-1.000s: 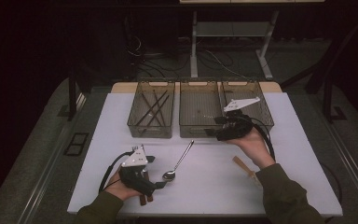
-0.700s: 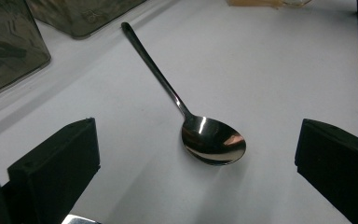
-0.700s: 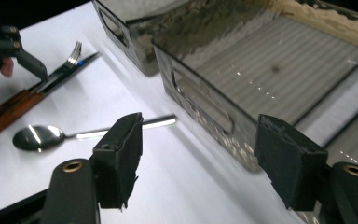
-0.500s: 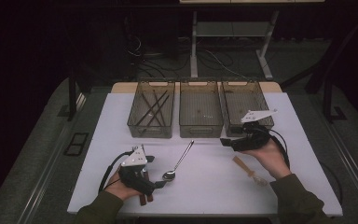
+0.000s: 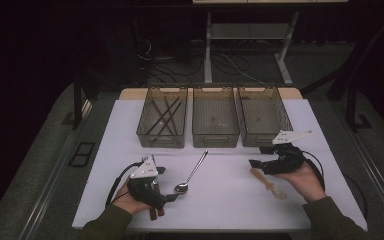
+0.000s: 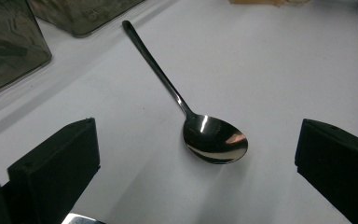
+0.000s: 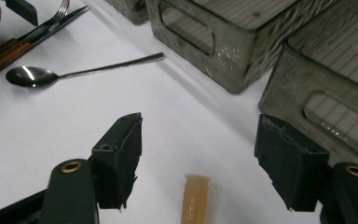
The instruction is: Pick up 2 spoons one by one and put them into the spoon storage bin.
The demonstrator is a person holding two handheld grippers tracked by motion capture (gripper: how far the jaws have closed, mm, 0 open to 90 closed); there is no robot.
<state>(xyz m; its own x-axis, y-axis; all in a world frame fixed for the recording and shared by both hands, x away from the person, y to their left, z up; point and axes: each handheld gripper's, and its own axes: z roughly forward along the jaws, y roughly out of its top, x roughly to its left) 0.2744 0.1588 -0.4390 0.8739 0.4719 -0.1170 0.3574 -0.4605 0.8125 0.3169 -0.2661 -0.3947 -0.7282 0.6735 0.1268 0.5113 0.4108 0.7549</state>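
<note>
Jaws spread and empty, my right gripper point(image 5: 254, 163) has dropped back from the right bin point(image 5: 263, 120) to the wooden spoon point(image 7: 194, 198), lining up the next pickup; my left gripper point(image 6: 196, 163), also spread, waits by the metal spoon point(image 6: 214, 143).

The middle of the white table point(image 5: 230, 200) lies bare between the metal spoon point(image 5: 190, 174) and the wooden spoon point(image 5: 267, 184), wide enough for a gripper to pass there. Along the far edge three grey bins point(image 5: 215, 122) stand side by side almost touching, walling off that way at table level, though their tops are open from above. The left gripper point(image 5: 172, 197) sits just beside the metal spoon's bowl, and the fork and knife point(image 7: 42, 28) lie close behind it.
</note>
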